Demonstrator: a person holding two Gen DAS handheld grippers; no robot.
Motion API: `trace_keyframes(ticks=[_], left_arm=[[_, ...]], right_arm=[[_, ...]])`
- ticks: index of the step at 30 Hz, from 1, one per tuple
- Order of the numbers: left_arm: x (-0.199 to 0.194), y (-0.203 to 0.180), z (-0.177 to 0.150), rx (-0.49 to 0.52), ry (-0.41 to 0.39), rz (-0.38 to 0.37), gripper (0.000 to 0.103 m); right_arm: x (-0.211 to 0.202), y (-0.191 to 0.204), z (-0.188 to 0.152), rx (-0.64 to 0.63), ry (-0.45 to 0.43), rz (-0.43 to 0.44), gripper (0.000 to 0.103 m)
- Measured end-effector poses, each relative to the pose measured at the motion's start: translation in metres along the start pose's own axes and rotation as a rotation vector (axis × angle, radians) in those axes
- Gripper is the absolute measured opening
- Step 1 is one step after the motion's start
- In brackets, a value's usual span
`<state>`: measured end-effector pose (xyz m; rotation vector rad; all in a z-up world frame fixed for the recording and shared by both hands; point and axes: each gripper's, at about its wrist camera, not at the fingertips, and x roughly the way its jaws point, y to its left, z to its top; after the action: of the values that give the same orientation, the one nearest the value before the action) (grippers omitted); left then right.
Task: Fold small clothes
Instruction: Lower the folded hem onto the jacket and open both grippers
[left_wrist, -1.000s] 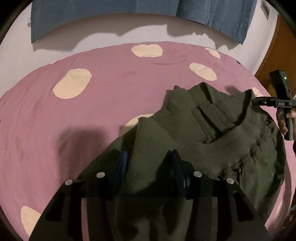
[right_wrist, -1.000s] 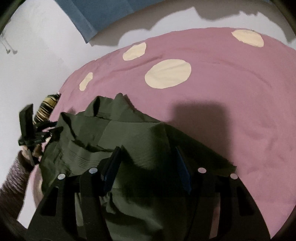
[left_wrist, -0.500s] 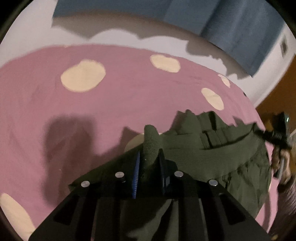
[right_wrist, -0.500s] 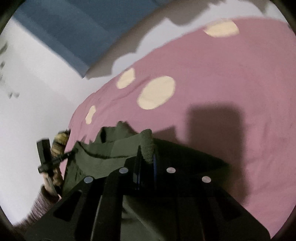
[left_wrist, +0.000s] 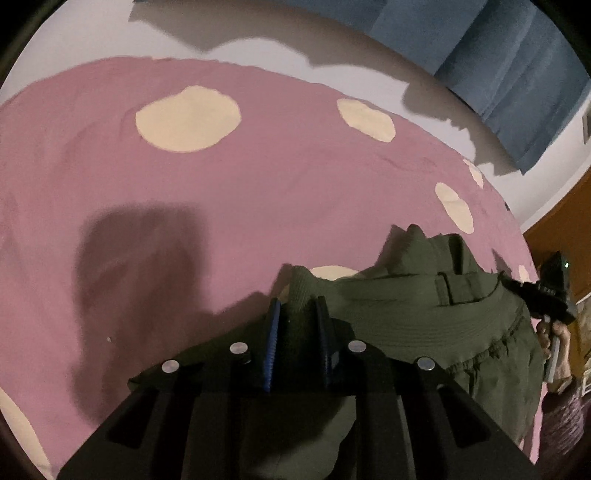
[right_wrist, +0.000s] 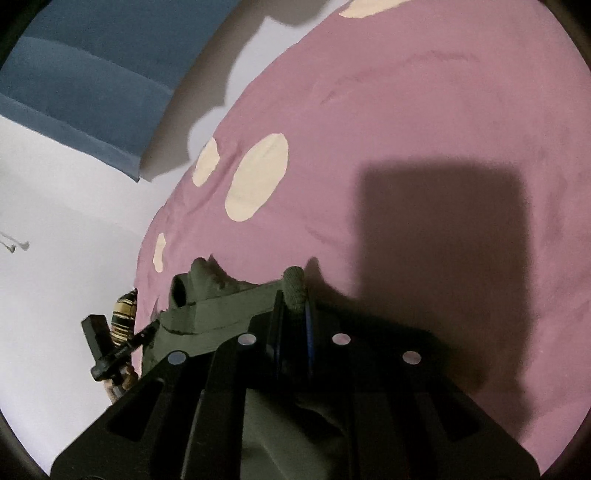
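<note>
Two hand-held grippers, left (left_wrist: 296, 306) and right (right_wrist: 294, 295), each clench the waistband of green shorts (left_wrist: 424, 317), stretched between them over the bed (left_wrist: 258, 192).

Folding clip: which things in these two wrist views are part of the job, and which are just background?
Part of the job:
- olive green garment
- left gripper, shut on its ribbed waistband
- right gripper, shut on the waistband too

Background:
- pink spotted bedspread
- blue curtain
- white wall
</note>
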<state>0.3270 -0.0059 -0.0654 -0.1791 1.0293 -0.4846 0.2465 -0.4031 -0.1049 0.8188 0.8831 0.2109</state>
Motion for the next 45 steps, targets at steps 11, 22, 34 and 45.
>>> trace_keyframes(ticks=[11,22,34,45], left_arm=[[0.000,0.004,-0.002,0.008,-0.007,0.005,0.021],[-0.018,-0.022,-0.003,0.116,-0.043,0.159,0.031],[-0.056,-0.034,-0.018,0.079,-0.087,0.196,0.046],[-0.093,-0.051,-0.067,0.067,-0.108,0.206,0.055]], right_arm=[[0.005,-0.007,0.002,0.050,0.017,0.046,0.009],[-0.019,-0.008,-0.001,0.099,-0.048,0.012,0.023],[-0.063,0.019,-0.026,0.025,-0.124,-0.055,0.032],[-0.092,0.076,-0.096,-0.052,-0.153,0.038,0.045]])
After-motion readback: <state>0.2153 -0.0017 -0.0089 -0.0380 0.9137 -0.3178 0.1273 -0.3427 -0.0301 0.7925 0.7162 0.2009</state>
